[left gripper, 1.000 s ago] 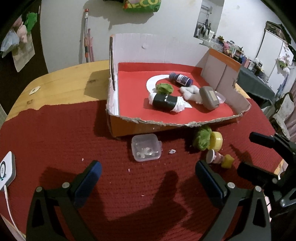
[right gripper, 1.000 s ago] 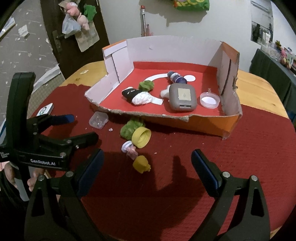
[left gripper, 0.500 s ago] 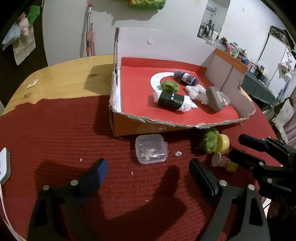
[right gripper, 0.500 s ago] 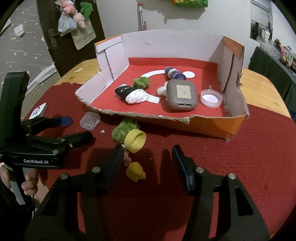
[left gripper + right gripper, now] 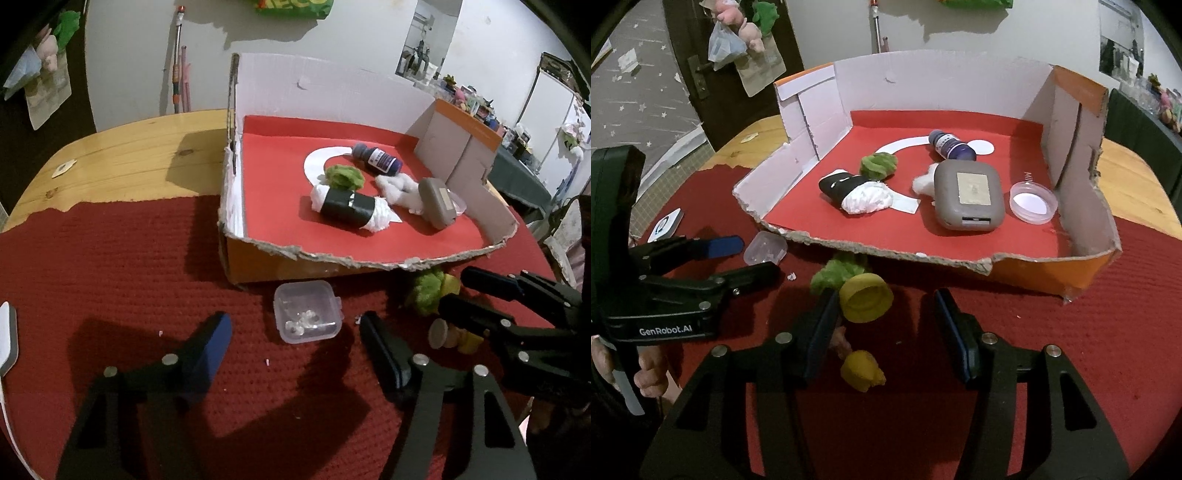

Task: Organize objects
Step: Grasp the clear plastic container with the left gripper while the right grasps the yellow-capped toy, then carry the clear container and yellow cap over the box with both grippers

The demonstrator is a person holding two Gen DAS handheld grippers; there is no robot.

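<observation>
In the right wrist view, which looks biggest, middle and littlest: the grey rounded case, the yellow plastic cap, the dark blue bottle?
1. Grey rounded case
2. Yellow plastic cap, though it lies nearer the camera
3. Dark blue bottle

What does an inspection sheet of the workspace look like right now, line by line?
Surface: wooden table partly covered by a red mat.
Job's things: cardboard tray holds a blue bottle, grey case, taped white roll, green tuft and clear dish. On the mat: clear box, second green tuft, yellow cap, yellow toy.
Clutter: white crumbs on the mat.
Grippers: left gripper open, jaws just closing, short of the clear box; right gripper open, jaws just closed in, yellow cap between them.
Cables: white cable at the mat's left edge.
Surroundings: door with hanging bags, white wall.
</observation>
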